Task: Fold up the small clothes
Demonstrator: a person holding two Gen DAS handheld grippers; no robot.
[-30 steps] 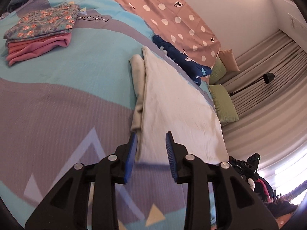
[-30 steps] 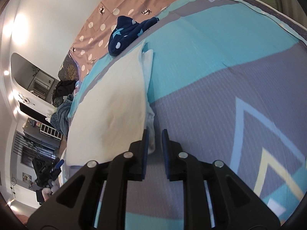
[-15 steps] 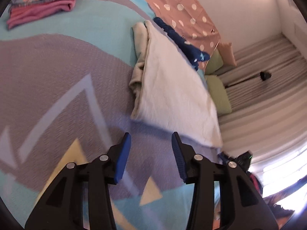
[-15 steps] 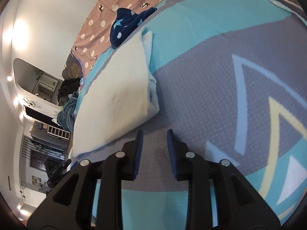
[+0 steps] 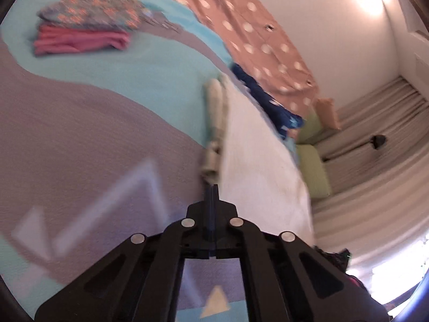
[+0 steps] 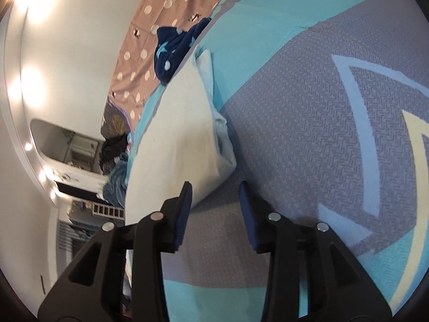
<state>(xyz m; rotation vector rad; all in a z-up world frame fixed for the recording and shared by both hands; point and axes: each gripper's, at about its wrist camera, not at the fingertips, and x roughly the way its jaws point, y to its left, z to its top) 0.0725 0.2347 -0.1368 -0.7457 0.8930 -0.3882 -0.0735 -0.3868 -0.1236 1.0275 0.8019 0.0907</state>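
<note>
Stacking done at ten o'clock (image 5: 83, 30); white garment (image 5: 257, 161) folded, navy one (image 5: 268, 104) left; left gripper (image 5: 213, 190) pinched empty, right gripper (image 6: 215, 196) opening, empty.

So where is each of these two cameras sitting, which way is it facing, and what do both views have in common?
Left wrist: on the left gripper, jaws shut and empty, looking along the bed toward the curtains; folded stack far left.
Right wrist: on the right gripper, jaws opening, nothing between them, facing the wall.
Shared: the folded white garment, the navy star cloth, the polka-dot blanket.
</note>
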